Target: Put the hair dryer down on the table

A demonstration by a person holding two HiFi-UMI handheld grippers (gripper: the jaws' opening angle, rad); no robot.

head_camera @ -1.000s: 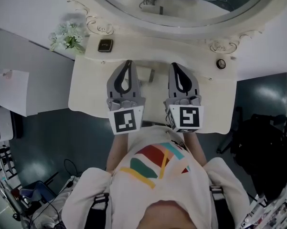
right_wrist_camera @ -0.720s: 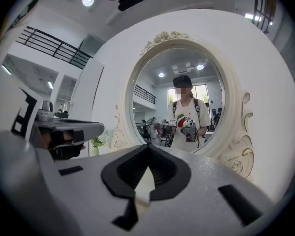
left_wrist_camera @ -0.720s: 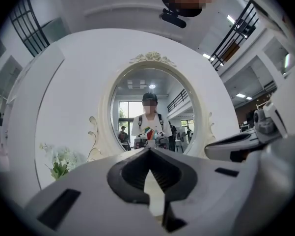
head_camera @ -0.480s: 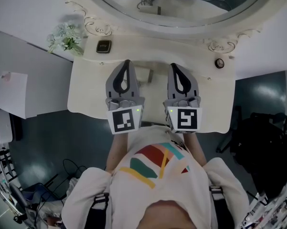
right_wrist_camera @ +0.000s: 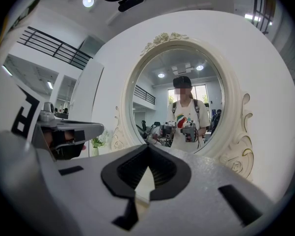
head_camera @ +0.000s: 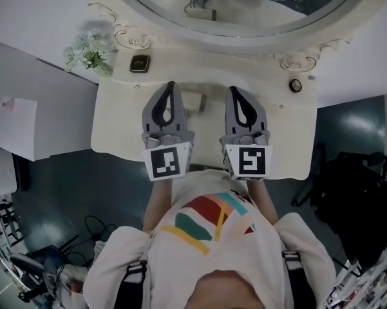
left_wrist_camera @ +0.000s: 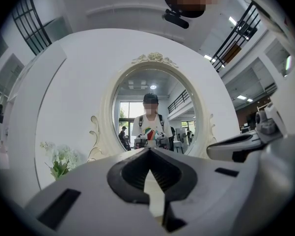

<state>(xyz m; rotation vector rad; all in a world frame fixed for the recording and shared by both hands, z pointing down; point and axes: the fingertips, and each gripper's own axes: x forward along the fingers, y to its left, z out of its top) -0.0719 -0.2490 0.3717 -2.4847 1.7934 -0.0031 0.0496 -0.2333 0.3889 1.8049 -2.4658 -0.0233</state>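
Observation:
Over the cream vanity table (head_camera: pixel 119 124) my two grippers hang side by side and point at the oval mirror (head_camera: pixel 245 24). The left gripper (head_camera: pixel 170 86) is shut, its tips touching with nothing between them, as the left gripper view (left_wrist_camera: pixel 148 150) confirms. The right gripper (head_camera: pixel 234 90) is likewise shut and empty in the right gripper view (right_wrist_camera: pixel 148 147). A small pale object (head_camera: pixel 194 100) lies on the table between the grippers; I cannot tell whether it is the hair dryer. Neither gripper touches it.
A small dark square box (head_camera: pixel 140 62) and a bunch of white flowers (head_camera: pixel 90 50) stand at the table's back left. A small round dark item (head_camera: pixel 296 85) sits at the back right. The person's body is right at the table's front edge.

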